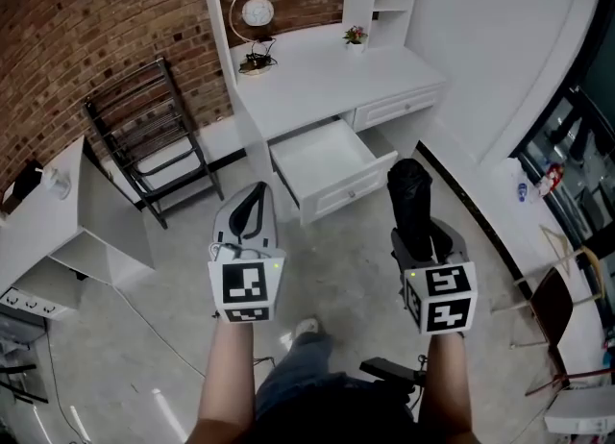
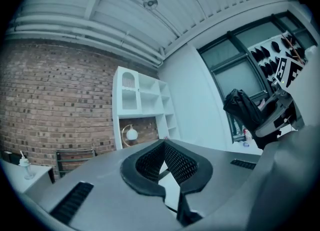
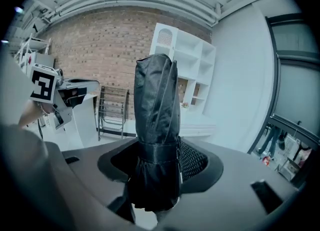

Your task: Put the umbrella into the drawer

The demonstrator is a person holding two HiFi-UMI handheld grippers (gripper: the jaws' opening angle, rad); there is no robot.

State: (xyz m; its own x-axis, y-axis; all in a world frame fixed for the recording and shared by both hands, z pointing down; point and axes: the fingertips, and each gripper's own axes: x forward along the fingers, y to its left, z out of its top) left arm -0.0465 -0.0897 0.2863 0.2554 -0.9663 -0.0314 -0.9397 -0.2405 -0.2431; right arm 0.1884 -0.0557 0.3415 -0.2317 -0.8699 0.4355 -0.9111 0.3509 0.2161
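While the folded black umbrella (image 3: pixel 156 100) is gripped by the right gripper (image 3: pixel 156 157), its cloth is pressed between the meshed fingers (image 3: pixel 194 161), which are kept apart only by the bundle's own thickness. The strap round the umbrella lies level with the fingers, and the rest of it projects well beyond their tips. The umbrella is held in the air above the floor (image 1: pixel 144 336), short of the drawer (image 1: pixel 351 192) and apart from it. On the left gripper (image 2: pixel 164 147), the fingers (image 2: pixel 182 164) are brought together at their tips and nothing is held between them. The drawer is seen pulled out from under the white tabletop (image 1: pixel 317 77), and only its white bottom can be made out inside. Beside it a second drawer (image 1: pixel 399 106) is closed. On the tabletop a round lamp (image 1: pixel 257 14) and a small potted flower (image 1: pixel 356 37) are set near the back.
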